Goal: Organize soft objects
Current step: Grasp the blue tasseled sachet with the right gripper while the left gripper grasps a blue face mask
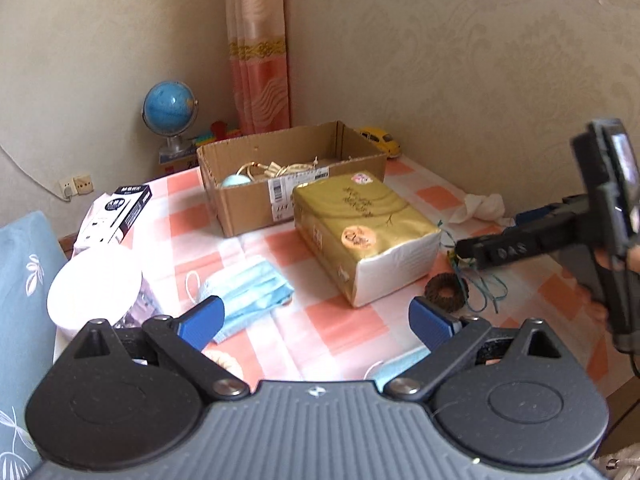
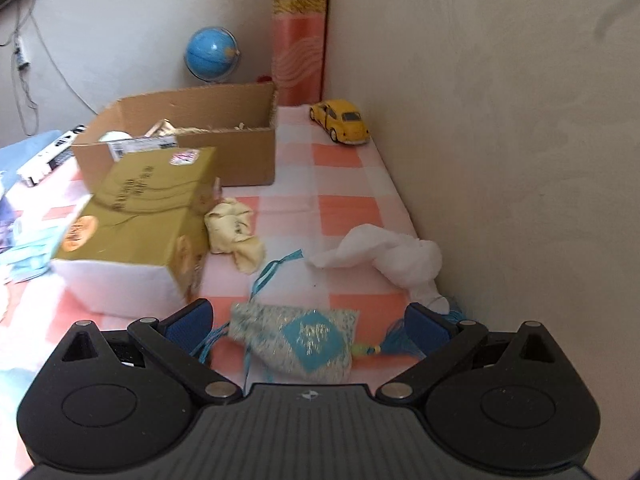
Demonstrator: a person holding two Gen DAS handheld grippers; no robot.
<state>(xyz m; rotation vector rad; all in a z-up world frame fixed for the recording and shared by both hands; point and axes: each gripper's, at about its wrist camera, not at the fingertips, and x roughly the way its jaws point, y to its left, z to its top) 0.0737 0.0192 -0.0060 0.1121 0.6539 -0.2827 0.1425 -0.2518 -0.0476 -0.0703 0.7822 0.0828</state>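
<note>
My left gripper (image 1: 316,322) is open and empty above the checked cloth, with a blue face mask (image 1: 248,294) just beyond its left finger. A gold tissue pack (image 1: 362,232) lies ahead, and a cardboard box (image 1: 248,208) stands behind it. My right gripper (image 2: 310,322) is open, its fingers on either side of a teal and silver sachet (image 2: 304,340) with ribbons and a tassel. It shows from the side in the left wrist view (image 1: 468,250). A cream cloth (image 2: 234,232) and a white cloth (image 2: 384,256) lie beyond the sachet.
A dark woven ring (image 1: 446,292) lies right of the tissue pack. A yellow toy car (image 2: 340,120) sits by the wall, a globe (image 1: 170,114) in the corner. A white round container (image 1: 94,294), a black-and-white box (image 1: 128,208) and a blue pillow (image 1: 20,272) are at the left.
</note>
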